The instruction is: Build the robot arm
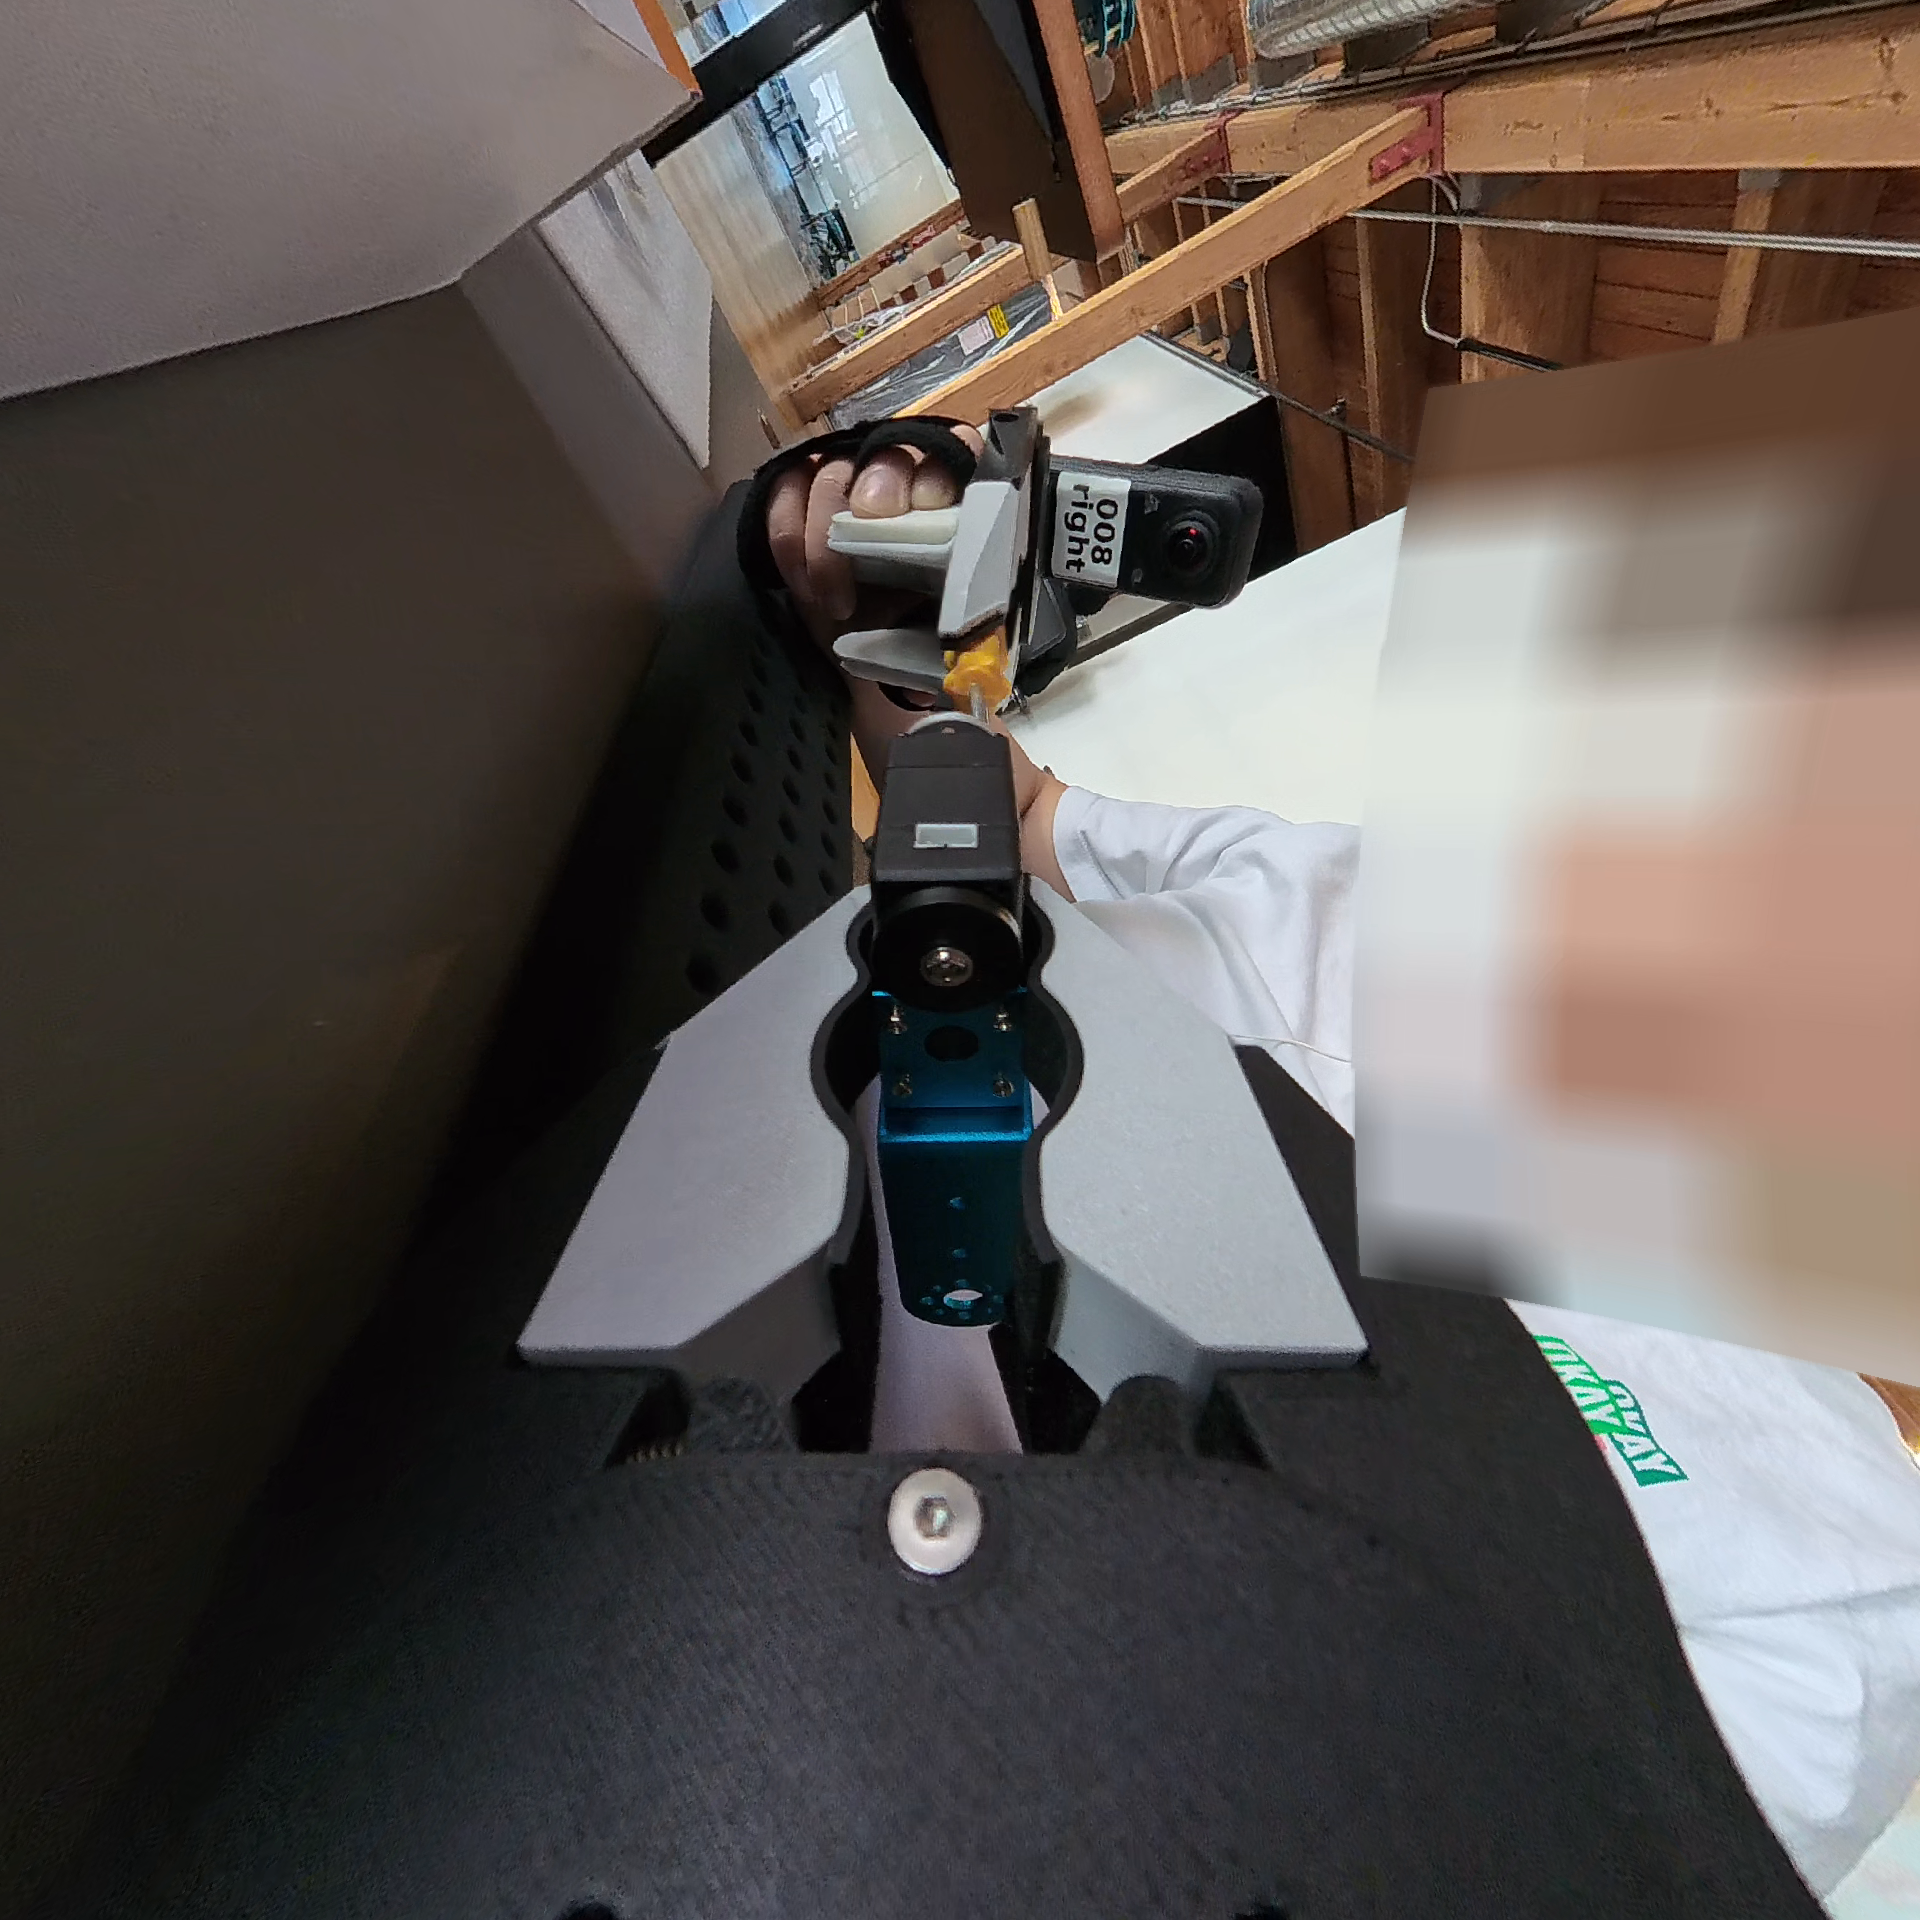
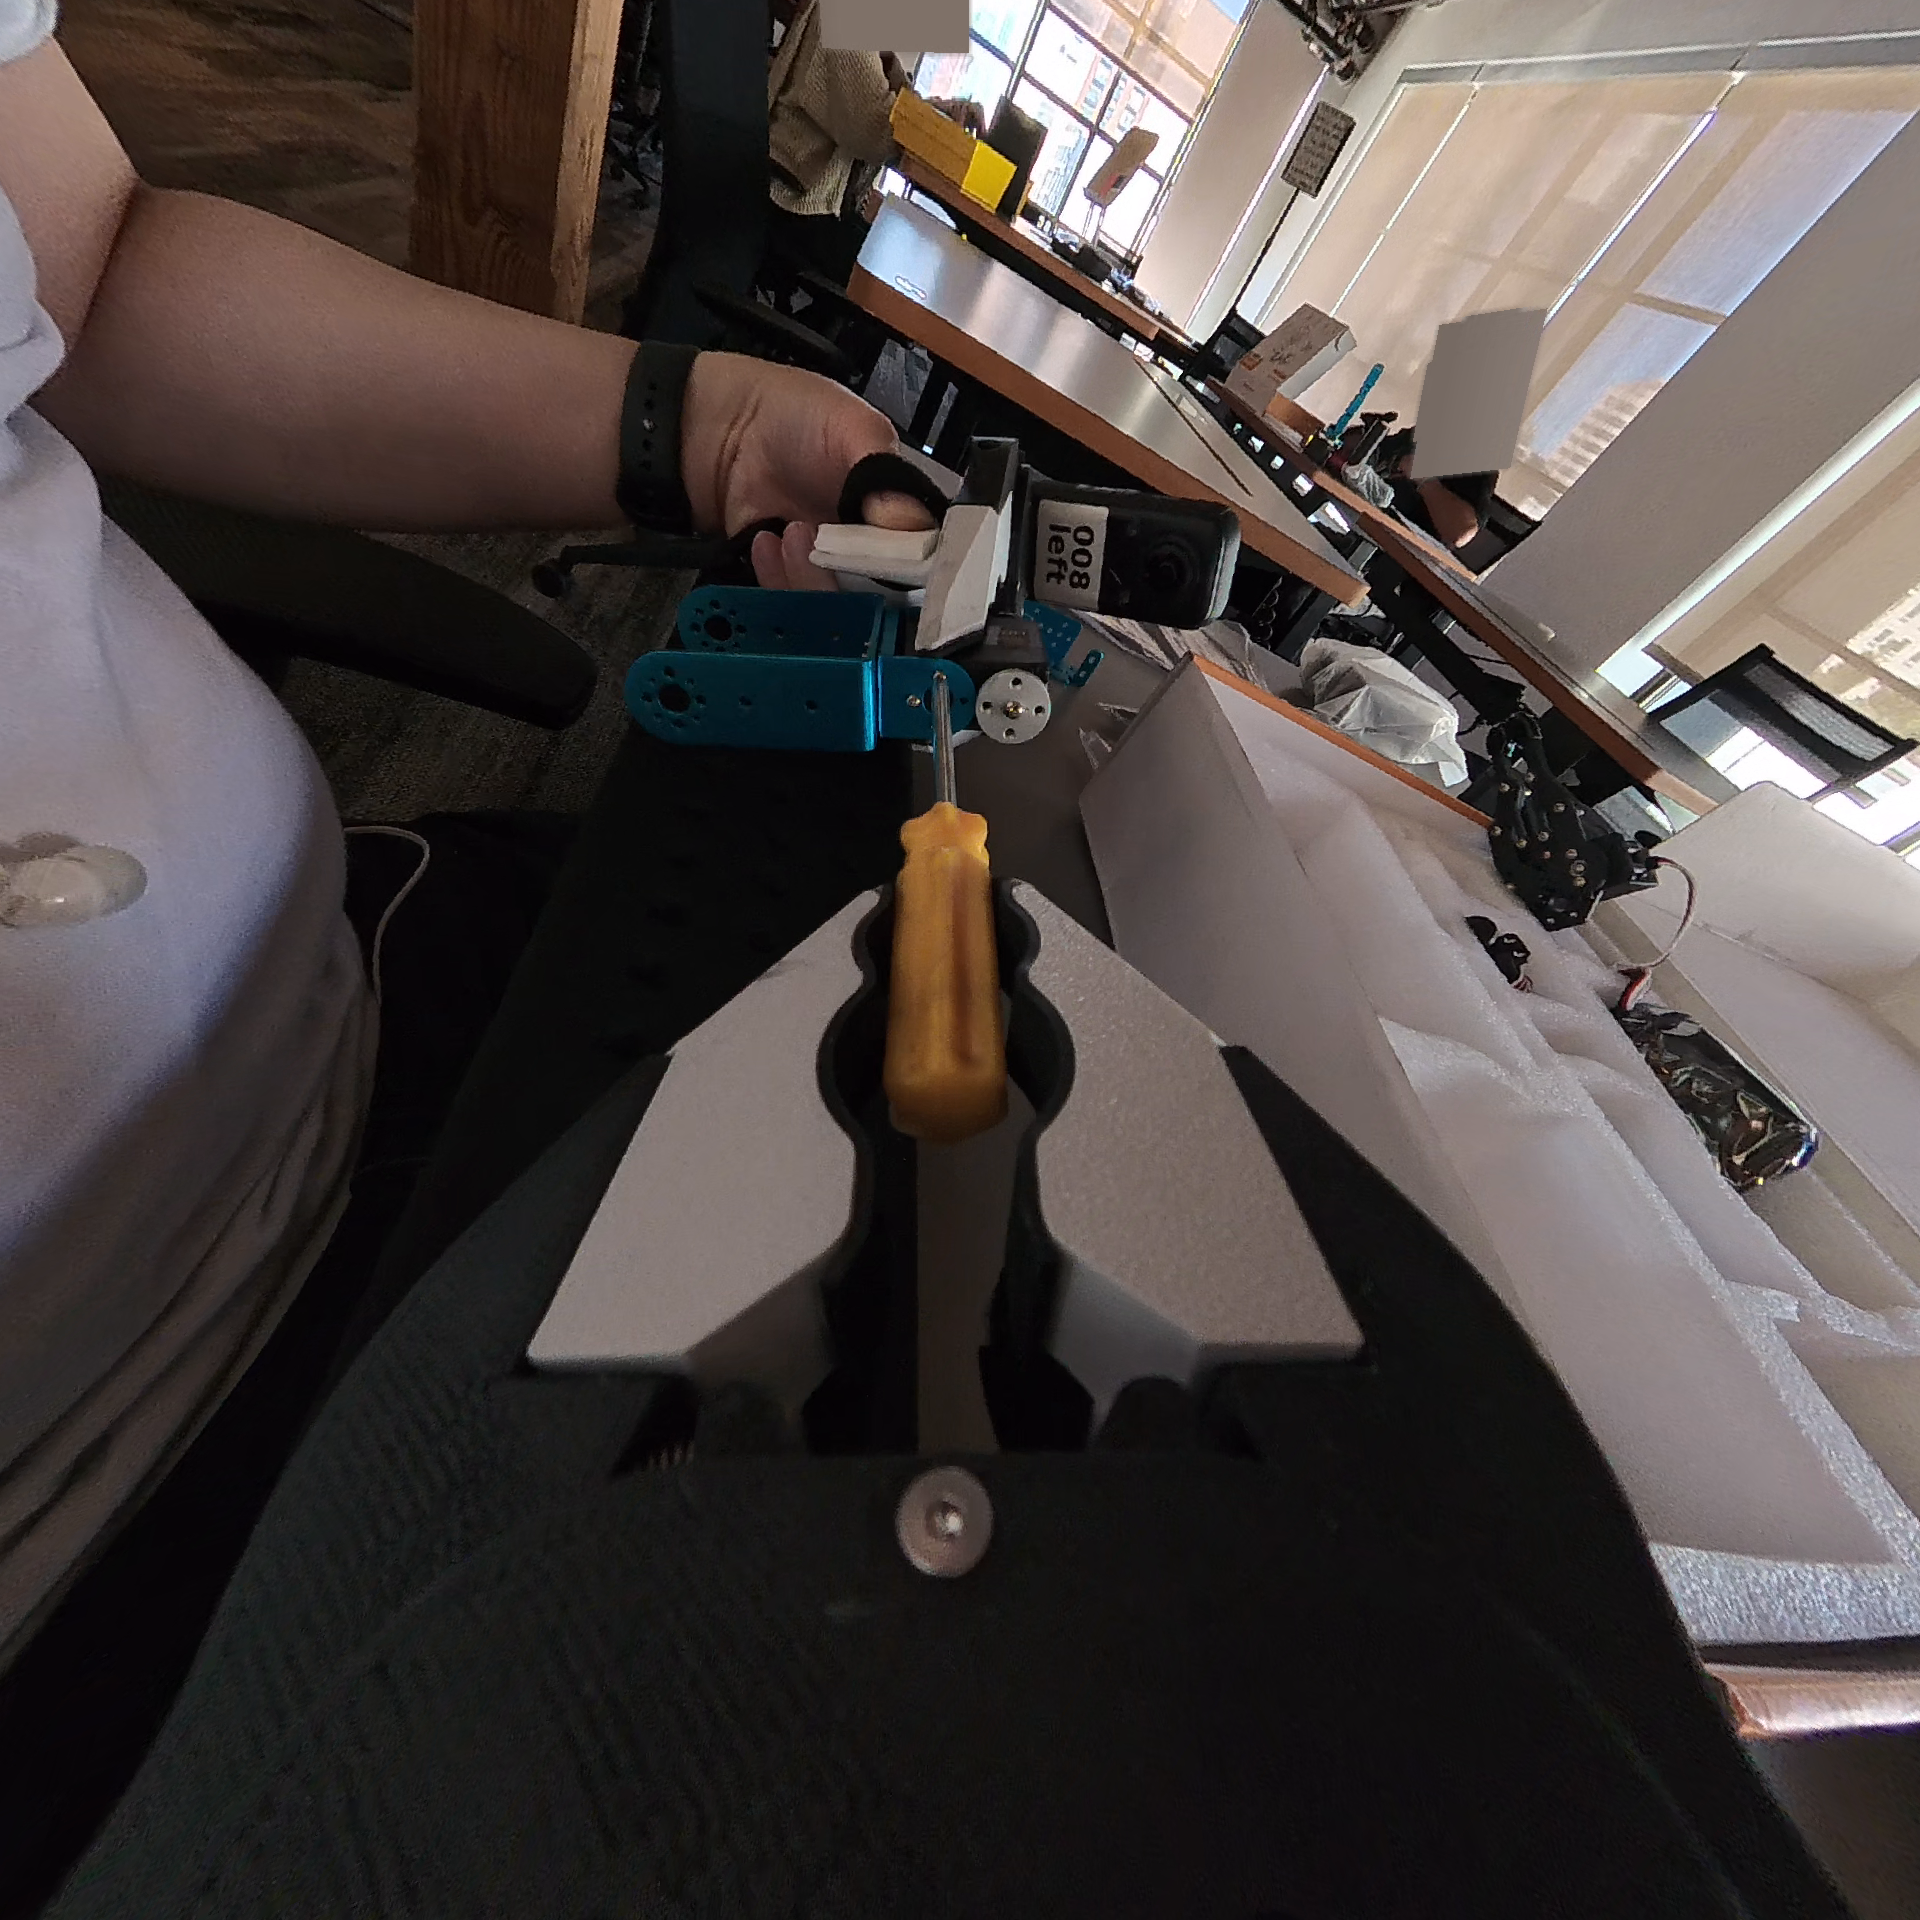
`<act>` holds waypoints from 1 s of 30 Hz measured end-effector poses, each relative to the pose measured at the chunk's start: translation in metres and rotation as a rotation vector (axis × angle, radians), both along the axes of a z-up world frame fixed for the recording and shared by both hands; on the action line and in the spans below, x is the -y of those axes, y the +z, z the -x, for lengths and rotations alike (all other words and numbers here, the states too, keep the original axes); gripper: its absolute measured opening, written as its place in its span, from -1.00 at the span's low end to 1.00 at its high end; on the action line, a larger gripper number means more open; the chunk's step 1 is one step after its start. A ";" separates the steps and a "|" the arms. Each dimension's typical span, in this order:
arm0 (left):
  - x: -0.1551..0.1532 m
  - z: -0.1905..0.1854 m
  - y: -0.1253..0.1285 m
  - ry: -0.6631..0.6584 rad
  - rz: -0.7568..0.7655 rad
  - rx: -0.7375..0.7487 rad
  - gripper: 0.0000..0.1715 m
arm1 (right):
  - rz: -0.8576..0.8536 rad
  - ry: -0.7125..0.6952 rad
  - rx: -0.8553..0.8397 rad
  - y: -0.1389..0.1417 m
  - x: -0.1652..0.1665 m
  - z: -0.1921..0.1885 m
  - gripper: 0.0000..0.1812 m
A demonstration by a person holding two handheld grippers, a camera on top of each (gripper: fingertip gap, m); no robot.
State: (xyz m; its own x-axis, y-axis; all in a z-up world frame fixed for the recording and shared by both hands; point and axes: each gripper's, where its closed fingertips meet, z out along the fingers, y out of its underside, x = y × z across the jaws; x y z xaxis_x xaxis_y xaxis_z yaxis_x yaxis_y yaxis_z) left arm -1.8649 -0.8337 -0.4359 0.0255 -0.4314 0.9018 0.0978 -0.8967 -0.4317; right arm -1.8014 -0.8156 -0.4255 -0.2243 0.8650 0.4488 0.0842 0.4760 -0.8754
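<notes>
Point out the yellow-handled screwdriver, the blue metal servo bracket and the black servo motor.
yellow-handled screwdriver (image 2: 943, 997), right wrist view, middle of the handle.
blue metal servo bracket (image 1: 954, 1153), left wrist view, its flat face.
black servo motor (image 1: 943, 831), left wrist view, the body's side.

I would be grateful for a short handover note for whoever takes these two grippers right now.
Left gripper: shut on a black servo motor bolted to a blue metal bracket, held up in the air.
Right gripper: shut on the yellow handle of a screwdriver. Its tip sits against the bracket beside the motor's round silver hub.
Nearby: white foam packing with a black robot part on the right.
Done or left: cannot tell whether any screw is tight; the screw under the tip is hidden.
</notes>
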 end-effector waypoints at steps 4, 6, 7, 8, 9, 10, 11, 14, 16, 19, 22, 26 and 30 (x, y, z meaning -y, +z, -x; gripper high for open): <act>0.003 -0.001 0.002 -0.016 -0.006 0.012 -0.75 | -0.005 0.008 -0.008 0.001 0.002 0.000 -0.81; 0.004 -0.001 0.003 -0.022 -0.012 0.017 -0.76 | -0.004 0.011 -0.010 0.002 0.002 0.000 -0.81; 0.004 -0.001 0.003 -0.025 -0.014 0.019 -0.76 | -0.003 0.014 -0.013 0.002 0.003 0.000 -0.81; 0.005 -0.001 0.004 -0.029 -0.017 0.021 -0.76 | -0.003 0.015 -0.012 0.002 0.003 0.000 -0.81; 0.005 -0.001 0.004 -0.031 -0.020 0.023 -0.76 | -0.001 0.017 -0.013 0.002 0.004 0.000 -0.81; 0.006 -0.001 0.005 -0.035 -0.023 0.026 -0.75 | 0.000 0.020 -0.016 0.003 0.004 0.000 -0.81; 0.007 -0.001 0.005 -0.038 -0.025 0.029 -0.75 | -0.001 0.022 -0.017 0.003 0.005 0.000 -0.81; 0.008 -0.002 0.006 -0.047 -0.028 0.034 -0.76 | -0.008 0.025 -0.023 0.004 0.006 0.000 -0.81; 0.009 -0.002 0.007 -0.054 -0.029 0.040 -0.76 | -0.011 0.027 -0.024 0.004 0.007 0.000 -0.81; 0.010 -0.002 0.008 -0.060 -0.030 0.043 -0.76 | -0.013 0.027 -0.027 0.004 0.007 0.000 -0.82; 0.011 -0.002 0.008 -0.064 -0.033 0.048 -0.76 | -0.009 0.031 -0.029 0.005 0.008 0.000 -0.82; 0.011 -0.002 0.009 -0.064 -0.036 0.048 -0.76 | -0.014 0.031 -0.032 0.005 0.008 0.000 -0.82; 0.011 -0.002 0.008 -0.058 -0.033 0.042 -0.76 | -0.019 0.028 -0.034 0.005 0.008 -0.001 -0.81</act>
State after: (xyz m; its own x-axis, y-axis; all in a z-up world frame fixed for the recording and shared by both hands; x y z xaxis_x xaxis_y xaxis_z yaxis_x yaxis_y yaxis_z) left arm -1.8628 -0.8442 -0.4281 -0.0384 -0.4604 0.8869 0.0648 -0.8868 -0.4575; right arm -1.8007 -0.8238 -0.4200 -0.2324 0.8500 0.4727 0.0414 0.4942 -0.8683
